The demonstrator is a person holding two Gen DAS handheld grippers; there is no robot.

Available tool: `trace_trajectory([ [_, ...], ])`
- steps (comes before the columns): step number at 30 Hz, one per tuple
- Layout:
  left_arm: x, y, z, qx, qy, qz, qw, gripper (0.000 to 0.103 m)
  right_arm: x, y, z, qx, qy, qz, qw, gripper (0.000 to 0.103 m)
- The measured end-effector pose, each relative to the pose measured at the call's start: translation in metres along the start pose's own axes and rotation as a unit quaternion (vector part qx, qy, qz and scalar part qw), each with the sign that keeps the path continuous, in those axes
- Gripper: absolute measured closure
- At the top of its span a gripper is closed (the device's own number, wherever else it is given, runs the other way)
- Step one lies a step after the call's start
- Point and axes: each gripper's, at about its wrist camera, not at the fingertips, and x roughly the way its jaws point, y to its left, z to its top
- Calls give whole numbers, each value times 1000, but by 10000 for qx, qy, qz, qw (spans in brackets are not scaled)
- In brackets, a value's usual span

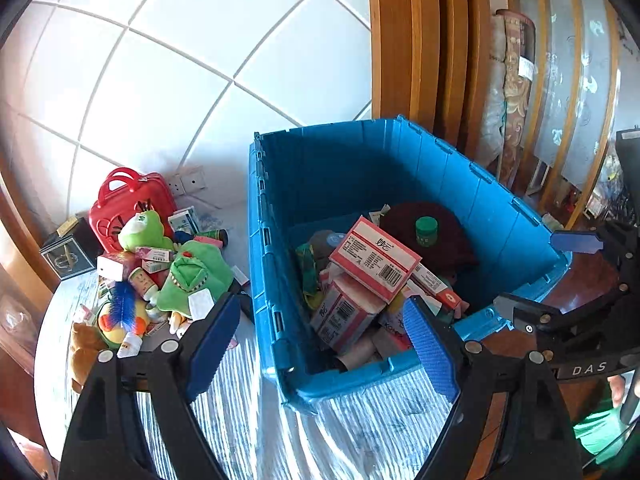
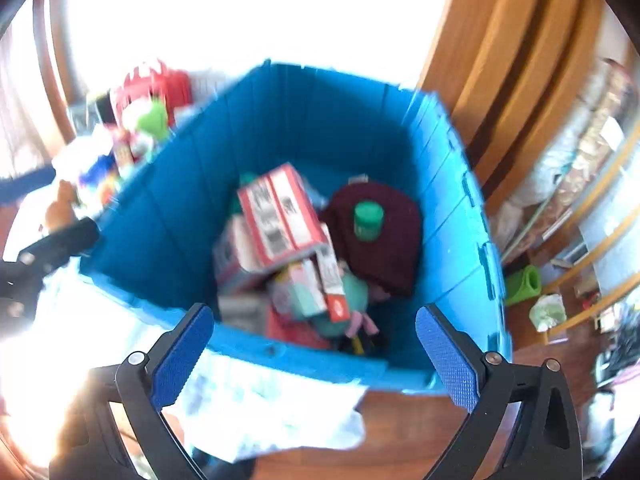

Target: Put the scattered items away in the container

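The blue container stands on a pale striped cloth. It holds a pink barcode box, other cartons, a dark red cloth and a green-lidded jar. Left of it lies the scattered pile: green plush toys, a red toy case, small boxes, bottles and a blue brush. My left gripper is open and holds nothing, above the container's near left corner. My right gripper is also open and holds nothing, over the near rim of the container, and shows as well in the left wrist view. The right wrist view is blurred.
A black box sits behind the pile, with a wall socket on the white tiled wall. A wooden door frame and rolled carpets stand right of the container. A green roll lies on the wooden floor.
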Motion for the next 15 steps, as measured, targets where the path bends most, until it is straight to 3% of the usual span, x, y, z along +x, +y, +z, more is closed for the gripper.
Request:
trace_trajectory([
  [4, -25, 13, -20, -61, -186, 25, 9998, 19, -32, 23, -20, 349, -309, 124, 9988, 0],
  [15, -61, 29, -46, -190, -293, 53, 9994, 19, -63, 66, -45, 621, -521, -135, 9966, 0],
])
